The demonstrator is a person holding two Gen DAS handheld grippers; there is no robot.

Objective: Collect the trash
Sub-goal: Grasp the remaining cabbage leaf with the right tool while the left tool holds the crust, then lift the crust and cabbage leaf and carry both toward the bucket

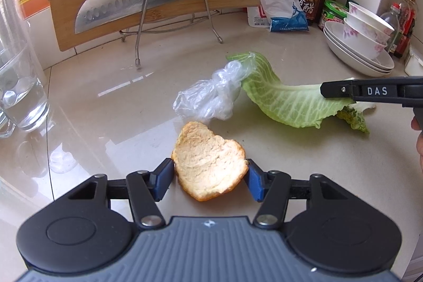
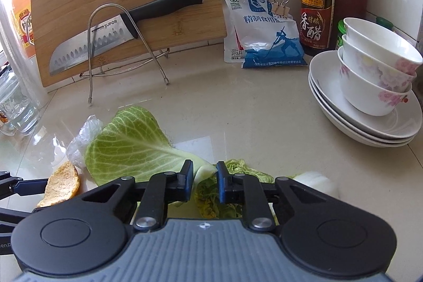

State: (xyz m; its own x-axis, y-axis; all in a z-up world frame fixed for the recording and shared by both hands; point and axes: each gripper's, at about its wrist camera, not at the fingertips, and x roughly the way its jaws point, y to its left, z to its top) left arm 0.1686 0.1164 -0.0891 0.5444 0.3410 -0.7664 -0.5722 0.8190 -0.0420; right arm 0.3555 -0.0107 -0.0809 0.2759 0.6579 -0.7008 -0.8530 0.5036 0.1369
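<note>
While left tongs [image 1: 210, 177] grip orange peel [image 1: 208, 160], right tongs [image 2: 204, 183] pinch cabbage leaf [image 2: 132, 147], pale stem shown only rightward

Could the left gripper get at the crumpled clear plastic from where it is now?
Probably not yet: the left gripper is clamped on the orange peel; the plastic lies just beyond it, otherwise unobstructed.
</note>
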